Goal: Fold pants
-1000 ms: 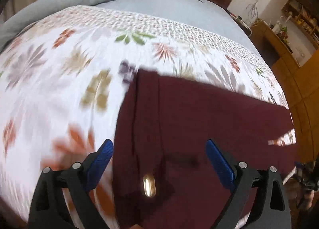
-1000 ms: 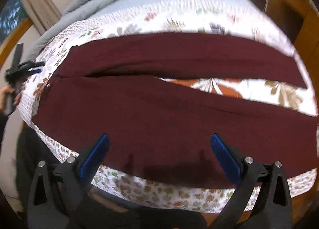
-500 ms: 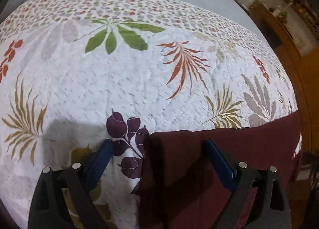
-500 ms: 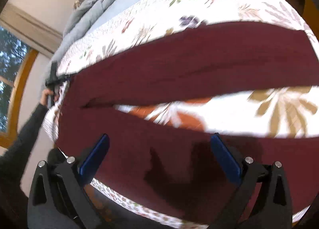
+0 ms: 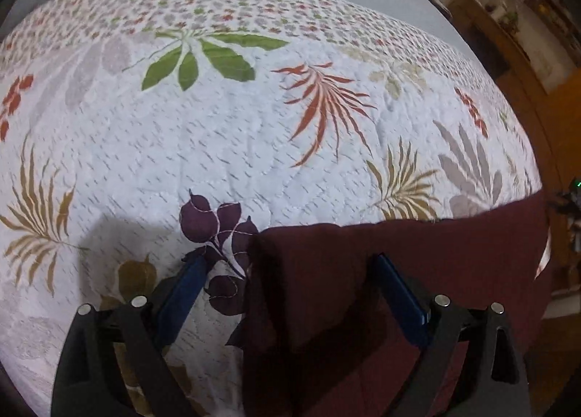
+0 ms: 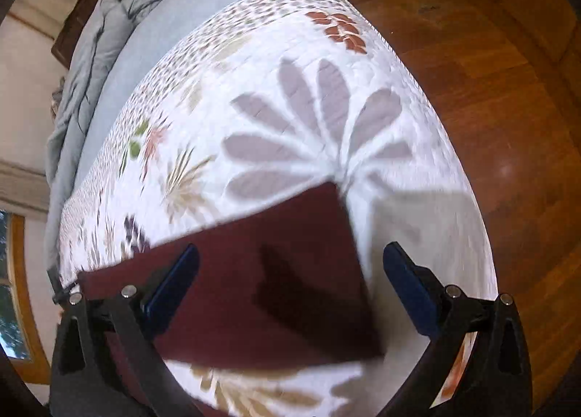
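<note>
While your left gripper (image 5: 287, 272) and right gripper (image 6: 290, 264) are gaping wide, the pants (image 5: 417, 272) are lying between both pairs of fingers, ungripped.

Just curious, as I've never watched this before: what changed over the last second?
Both open grippers travelled to the far leg of the pants: left gripper to its waist corner, right gripper to its hem. Nothing grasped. The pants stayed flat on the quilt.
</note>
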`<state>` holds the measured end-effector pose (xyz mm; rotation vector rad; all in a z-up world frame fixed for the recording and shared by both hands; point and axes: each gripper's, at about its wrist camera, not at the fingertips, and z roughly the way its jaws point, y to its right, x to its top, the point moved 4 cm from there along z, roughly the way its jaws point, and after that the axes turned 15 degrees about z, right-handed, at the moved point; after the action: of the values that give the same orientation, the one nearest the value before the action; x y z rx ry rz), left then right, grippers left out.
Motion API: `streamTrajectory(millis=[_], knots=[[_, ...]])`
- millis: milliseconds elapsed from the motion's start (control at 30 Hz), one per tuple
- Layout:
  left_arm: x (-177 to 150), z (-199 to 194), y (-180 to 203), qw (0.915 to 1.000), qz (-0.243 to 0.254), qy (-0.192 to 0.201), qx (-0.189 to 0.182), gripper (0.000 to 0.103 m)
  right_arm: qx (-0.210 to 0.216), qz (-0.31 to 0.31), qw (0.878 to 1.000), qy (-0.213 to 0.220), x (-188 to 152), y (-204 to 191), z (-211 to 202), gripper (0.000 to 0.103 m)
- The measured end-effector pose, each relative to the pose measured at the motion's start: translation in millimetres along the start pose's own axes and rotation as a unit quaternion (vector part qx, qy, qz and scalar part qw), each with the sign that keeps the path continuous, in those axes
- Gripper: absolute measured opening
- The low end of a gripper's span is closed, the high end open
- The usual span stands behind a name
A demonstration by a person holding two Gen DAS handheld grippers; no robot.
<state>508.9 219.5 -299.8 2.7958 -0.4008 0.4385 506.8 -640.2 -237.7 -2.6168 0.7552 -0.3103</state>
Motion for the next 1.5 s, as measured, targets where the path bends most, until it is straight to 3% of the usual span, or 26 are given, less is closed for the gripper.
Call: streamTrajectory(millis=[167, 367, 533, 567, 633, 667, 700, 733, 767, 800, 833, 867, 1000, 1200, 1500], knots=[[2.1, 3.7, 4.0, 0.9998, 0.002, -0.009, 0.015, 0.095, 0.016, -0.031, 0.999, -0.012, 19.5, -2.5, 24.1, 0.101], [3.9, 1.6, 12.2, 0.9997, 0.007, -0.002, 0.022, 0.093, 0.043, -0.096, 0.993, -0.062, -1.6, -26.2, 29.2, 0.1], [6.1, 8.7, 10.0, 0.9997, -0.003, 0.0, 0.024, 0.094, 0.056, -0.081, 0.993, -0.058, 3.2, -21.9, 35.2, 0.096], [6.5, 9.0, 11.1, 0.9997, -0.001, -0.003, 0.026, 0.094, 0.049, -0.083, 0.994, -0.054, 3.4, -21.4, 34.3, 0.088], [6.5, 7.5, 11.6, 0.9997, 0.002, -0.003, 0.025, 0.093, 0.033, -0.082, 0.995, -0.046, 5.6, -15.8, 29.5, 0.062], [7.0, 5.5, 11.8, 0.9997, 0.002, 0.002, 0.024, 0.093, 0.03, -0.076, 0.996, -0.045, 6.9, -12.3, 28.7, 0.034], [7.2, 4.4, 13.2, 0.9996, 0.005, 0.004, 0.026, 0.091, 0.032, -0.072, 0.996, -0.047, 5.8, -9.1, 24.3, 0.027], [7.4, 3.6, 13.7, 0.9995, 0.009, 0.006, 0.03, 0.087, 0.034, -0.077, 0.996, -0.043, 3.8, -10.8, 21.4, 0.026], [7.5, 1.9, 14.1, 0.9994, 0.012, 0.009, 0.033, 0.065, 0.033, -0.083, 0.995, -0.041, 1.2, -12.7, 19.6, 0.025], [7.7, -0.2, 12.7, 0.9994, 0.009, 0.012, 0.032, 0.054, 0.03, -0.089, 0.995, -0.038, -1.0, -16.1, 18.0, 0.025], [8.3, -3.7, 11.2, 0.9995, 0.001, 0.019, 0.027, 0.051, 0.026, -0.09, 0.995, -0.035, -2.6, -16.0, 16.9, 0.025], [8.3, -5.7, 10.2, 0.9996, 0.0, 0.022, 0.02, 0.041, 0.022, -0.089, 0.995, -0.03, -2.5, -15.8, 14.5, 0.024], [7.2, -14.2, 15.8, 0.9994, 0.005, 0.03, 0.017, 0.033, 0.017, -0.087, 0.996, -0.004, -4.8, -19.4, -3.7, 0.024], [5.1, -44.0, 23.6, 0.9973, 0.002, 0.072, 0.018, 0.028, 0.007, -0.1, 0.994, 0.041, -18.8, -22.5, -39.4, 0.024], [-13.1, -129.4, 62.9, 0.9863, 0.024, 0.163, 0.003, 0.027, 0.027, -0.112, 0.988, 0.1, -65.1, -19.1, -109.9, 0.024]])
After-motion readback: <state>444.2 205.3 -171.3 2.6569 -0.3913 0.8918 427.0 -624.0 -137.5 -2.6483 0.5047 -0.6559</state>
